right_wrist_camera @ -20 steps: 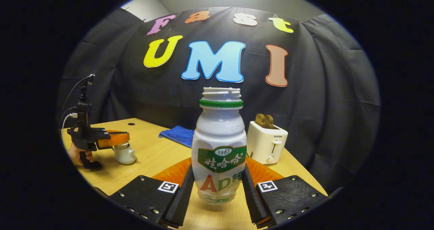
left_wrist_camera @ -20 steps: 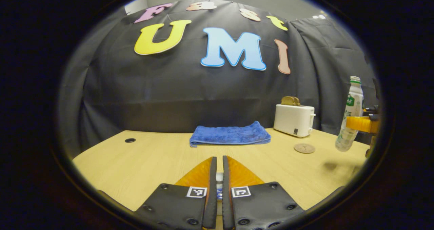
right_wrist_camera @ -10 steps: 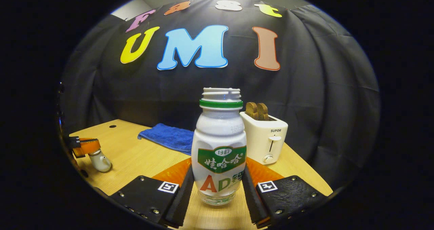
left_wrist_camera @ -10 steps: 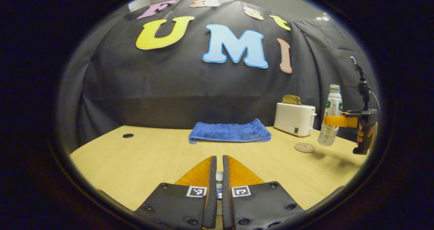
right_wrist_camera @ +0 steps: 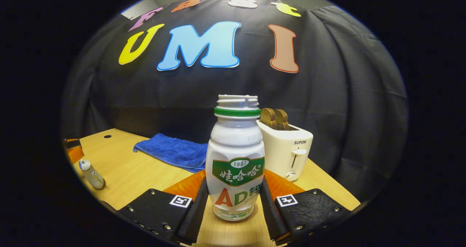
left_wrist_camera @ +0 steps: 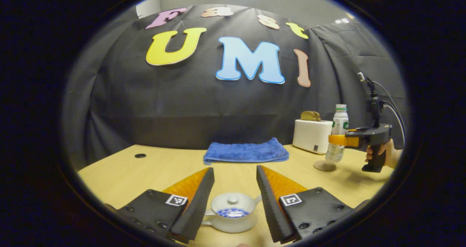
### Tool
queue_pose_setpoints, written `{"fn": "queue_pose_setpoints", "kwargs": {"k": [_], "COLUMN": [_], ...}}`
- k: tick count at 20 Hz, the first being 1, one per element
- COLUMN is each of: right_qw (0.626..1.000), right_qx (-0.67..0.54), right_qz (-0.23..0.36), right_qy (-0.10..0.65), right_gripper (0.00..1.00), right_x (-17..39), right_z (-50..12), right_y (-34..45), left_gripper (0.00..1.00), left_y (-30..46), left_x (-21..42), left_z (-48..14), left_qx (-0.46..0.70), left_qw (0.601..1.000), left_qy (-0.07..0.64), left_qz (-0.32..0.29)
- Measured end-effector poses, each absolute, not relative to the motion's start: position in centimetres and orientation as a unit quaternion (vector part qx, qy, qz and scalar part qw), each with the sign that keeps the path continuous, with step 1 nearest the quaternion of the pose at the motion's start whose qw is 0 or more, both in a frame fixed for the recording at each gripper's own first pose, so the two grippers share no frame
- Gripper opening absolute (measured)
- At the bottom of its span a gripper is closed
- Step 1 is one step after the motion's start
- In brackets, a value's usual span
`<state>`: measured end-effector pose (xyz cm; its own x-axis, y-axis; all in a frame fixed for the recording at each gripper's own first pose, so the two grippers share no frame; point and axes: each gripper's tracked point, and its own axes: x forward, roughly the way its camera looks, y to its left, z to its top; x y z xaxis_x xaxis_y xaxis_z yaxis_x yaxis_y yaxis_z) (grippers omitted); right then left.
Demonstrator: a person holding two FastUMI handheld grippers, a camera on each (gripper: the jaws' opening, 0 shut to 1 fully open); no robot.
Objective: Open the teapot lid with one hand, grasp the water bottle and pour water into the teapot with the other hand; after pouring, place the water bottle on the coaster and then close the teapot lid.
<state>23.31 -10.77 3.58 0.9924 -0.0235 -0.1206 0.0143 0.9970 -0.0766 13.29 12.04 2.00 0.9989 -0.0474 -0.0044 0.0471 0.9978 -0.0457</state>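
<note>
Down at the bottom of the left gripper view, the left gripper [left_wrist_camera: 235, 188] stands with its 2 fingers spread wide, gripping nothing. Between them sits the white teapot [left_wrist_camera: 230, 218] on the wooden table [left_wrist_camera: 145, 170], its lid [left_wrist_camera: 232, 204] seated on top; neither finger touches it.

Farther off in that view, the right gripper [left_wrist_camera: 338, 140] is held by a hand [left_wrist_camera: 386, 156] and is clamped on the water bottle [left_wrist_camera: 336, 132], whose base meets the round coaster [left_wrist_camera: 324, 165]; whether it rests fully on it I cannot tell. A white toaster [left_wrist_camera: 312, 135] stands just behind, and a folded blue towel [left_wrist_camera: 245, 151] lies at the table's far side.

The right gripper view gives the close look: the right gripper [right_wrist_camera: 233, 198] has both fingers pressed against the lower sides of the water bottle [right_wrist_camera: 235, 163], which is upright, uncapped, with a green ring below its neck. From this side the toaster [right_wrist_camera: 285, 150] shows 2 brown slices [right_wrist_camera: 273, 118] in its slots plus its lever, the towel [right_wrist_camera: 171, 152] lies to the left, and the teapot [right_wrist_camera: 91, 174] appears small at the far left edge. The coaster is hidden under the bottle in this view.
</note>
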Motion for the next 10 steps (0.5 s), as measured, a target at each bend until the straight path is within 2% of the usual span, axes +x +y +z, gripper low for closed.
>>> {"fn": "queue_pose_setpoints", "kwargs": {"k": [4, 10], "right_qw": [0.996, 0.995], "right_qx": [-0.035, -0.025], "right_qz": [-0.018, -0.032], "right_qy": [0.077, 0.087], "right_gripper": [0.70, 0.70], "right_x": [25.0, 25.5], "right_z": [1.8, 0.6], "right_y": [-10.7, -11.3], "left_gripper": [0.81, 0.80], "left_y": [12.0, 13.5], "left_x": [9.7, 3.7], "left_z": [6.4, 11.7], "left_qx": [-0.038, 0.006], "left_qw": [0.998, 0.994], "left_qy": [-0.045, -0.112], "left_qz": [-0.024, 0.001]}}
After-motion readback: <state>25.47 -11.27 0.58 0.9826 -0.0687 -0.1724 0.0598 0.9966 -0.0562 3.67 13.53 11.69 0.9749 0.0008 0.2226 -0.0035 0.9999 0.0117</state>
